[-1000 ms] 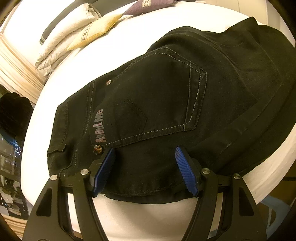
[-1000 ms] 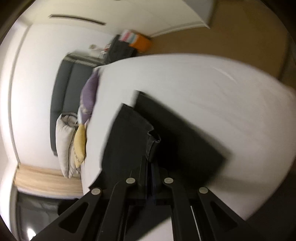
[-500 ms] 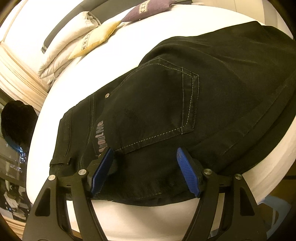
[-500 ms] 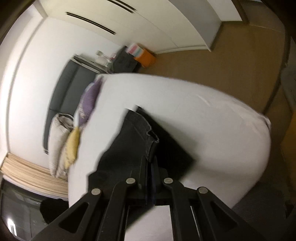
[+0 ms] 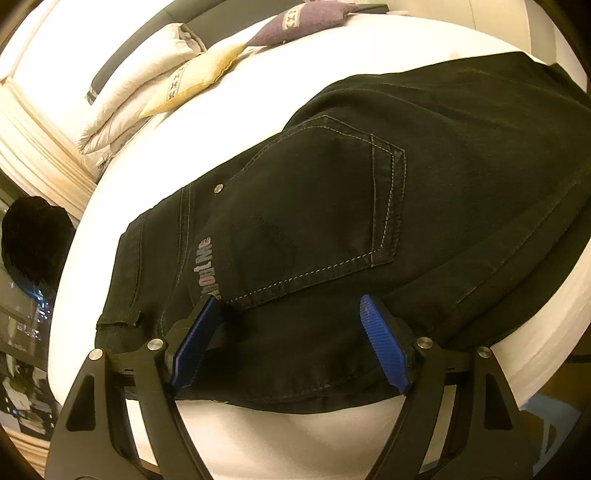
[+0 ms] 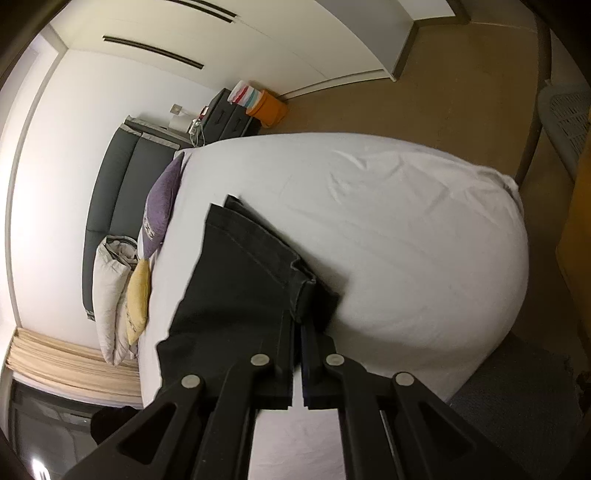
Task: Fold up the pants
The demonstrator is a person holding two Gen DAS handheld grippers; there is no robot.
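Observation:
Black denim pants [image 5: 332, 221] lie on a white bed [image 5: 332, 435], back pocket and a printed waist label facing up. My left gripper [image 5: 290, 332] hangs over the waist end near the bed's front edge; its jaws are opening, and the blue pads [image 5: 380, 343] straddle the fabric without pressing on it. In the right wrist view the pants [image 6: 236, 280] run away from me, and my right gripper [image 6: 298, 325] is shut on a bunched edge of the fabric, held a little above the sheet [image 6: 406, 240], where it casts a shadow.
White, yellow [image 5: 207, 70] and purple [image 5: 295, 26] pillows lie at the head of the bed against a dark headboard [image 6: 122, 192]. A dark cabinet [image 6: 229, 118] and an orange bin [image 6: 267, 110] stand beyond the bed. Brown floor surrounds it, and a white basket [image 6: 569, 118] stands at the right.
The left jaws have spread wider over the waist. The right gripper has drawn back with the fabric edge still in it, so more of the bed and floor shows.

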